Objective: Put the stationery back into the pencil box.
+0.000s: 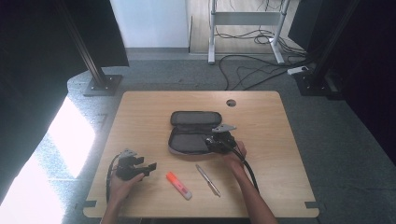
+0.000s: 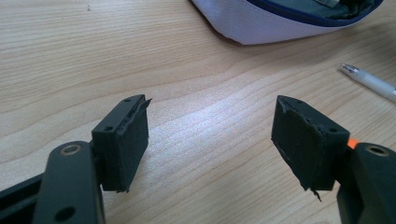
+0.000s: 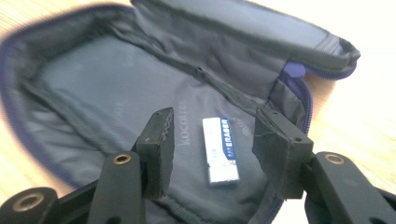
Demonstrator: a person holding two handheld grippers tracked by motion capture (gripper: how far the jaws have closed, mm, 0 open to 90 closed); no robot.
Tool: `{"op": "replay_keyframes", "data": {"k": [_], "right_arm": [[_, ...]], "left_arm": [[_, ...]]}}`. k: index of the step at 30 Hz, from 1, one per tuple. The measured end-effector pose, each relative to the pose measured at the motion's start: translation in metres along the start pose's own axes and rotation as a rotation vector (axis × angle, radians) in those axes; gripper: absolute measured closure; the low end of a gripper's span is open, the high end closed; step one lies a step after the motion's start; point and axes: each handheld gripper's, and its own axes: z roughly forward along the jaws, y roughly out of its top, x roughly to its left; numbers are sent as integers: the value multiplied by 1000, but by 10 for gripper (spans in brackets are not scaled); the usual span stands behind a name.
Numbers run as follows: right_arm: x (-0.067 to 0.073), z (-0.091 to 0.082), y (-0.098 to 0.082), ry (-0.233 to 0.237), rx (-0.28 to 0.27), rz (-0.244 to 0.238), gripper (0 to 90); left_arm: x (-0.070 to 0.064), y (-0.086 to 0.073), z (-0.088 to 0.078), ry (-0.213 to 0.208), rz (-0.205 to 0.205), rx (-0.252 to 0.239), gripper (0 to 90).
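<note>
At a wooden surface (image 1: 140, 121), a person packed writing things into an open pencil case (image 1: 191, 132) that lay spread flat near the middle, its two halves folded apart so the grey lining faced up. The right hand-held gripper (image 1: 211, 141) hung over the near half of the case by its right end, its jaws apart with nothing between the pads; a white eraser (image 3: 221, 150) lay loose on the lining just below and between them, touched by neither, which suggested it had been let go there and that the jaws stood apart to clear it. The left hand-held gripper (image 1: 152, 166) rested low near the front left corner of the surface, jaws wide and empty, pointing across bare wood toward the case, apparently parked out of the way while the other hand worked. Two items waited near the front edge: an orange highlighter (image 1: 179, 185) lying just to the right of the left hand-held gripper, and a silver pen (image 1: 208, 180) a little farther right, both well apart from the case. Lying within easy reach of either hand, they seemed the next candidates for packing, and the flat, fully unzipped case left plenty of room for them.
</note>
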Motion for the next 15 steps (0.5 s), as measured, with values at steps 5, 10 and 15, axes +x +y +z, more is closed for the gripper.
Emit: {"op": "replay_keyframes", "data": {"k": [5, 10, 15], "right_arm": [[2, -18, -9, 37, -40, 25, 457], [6, -30, -16, 61, -58, 32, 456], [14, -42, -25, 87, -79, 31, 461]], "left_arm": [[-1, 0, 0, 0, 0, 0, 280], [-1, 0, -1, -1, -1, -3, 280], [-2, 0, 0, -5, 2, 1, 279]]}}
